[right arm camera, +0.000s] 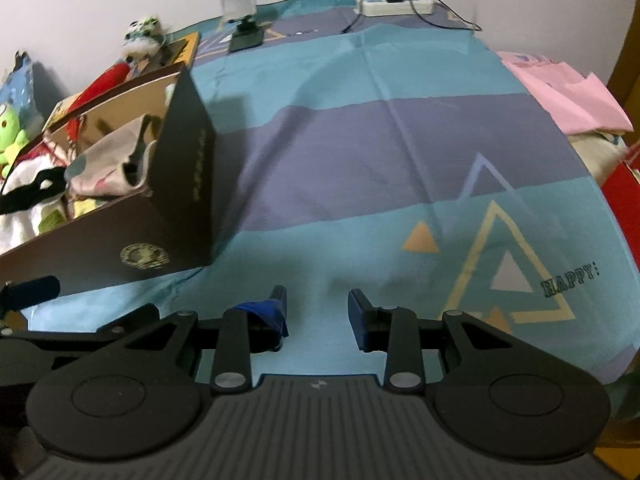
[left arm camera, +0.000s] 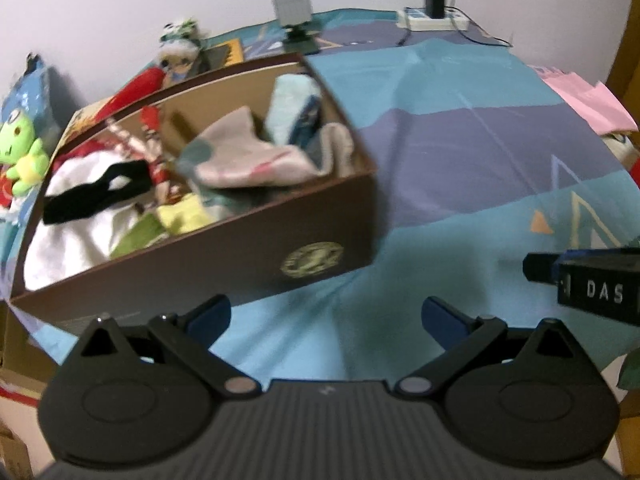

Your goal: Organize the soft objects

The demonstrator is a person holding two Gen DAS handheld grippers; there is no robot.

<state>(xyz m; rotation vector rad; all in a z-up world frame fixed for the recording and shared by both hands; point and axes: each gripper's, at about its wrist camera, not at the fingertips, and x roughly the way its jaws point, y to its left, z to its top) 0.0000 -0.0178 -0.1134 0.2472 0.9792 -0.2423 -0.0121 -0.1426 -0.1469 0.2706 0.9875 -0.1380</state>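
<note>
A brown cardboard box (left arm camera: 240,252) stands on the bedsheet at left, seen from its corner in the right wrist view (right arm camera: 184,184). It holds soft things: a white cloth (left arm camera: 72,232) with a black eye mask (left arm camera: 96,192) on it, a pale patterned sock (left arm camera: 248,156), a light blue towel (left arm camera: 292,100) and yellow-green fabric (left arm camera: 176,216). My left gripper (left arm camera: 326,316) hangs open and wide just in front of the box, with nothing between its fingers. My right gripper (right arm camera: 318,306) is over bare sheet to the right of the box, open by a narrow gap and empty. Blue tape wraps its left finger (right arm camera: 272,312).
A green frog plush (left arm camera: 24,152) and a doll figure (left arm camera: 180,48) sit beside and behind the box. At the far edge of the teal and purple sheet (right arm camera: 380,140) stand a small light on a stand (right arm camera: 240,12) and a power strip (right arm camera: 396,4) with a charger. Pink fabric (right arm camera: 568,92) lies far right.
</note>
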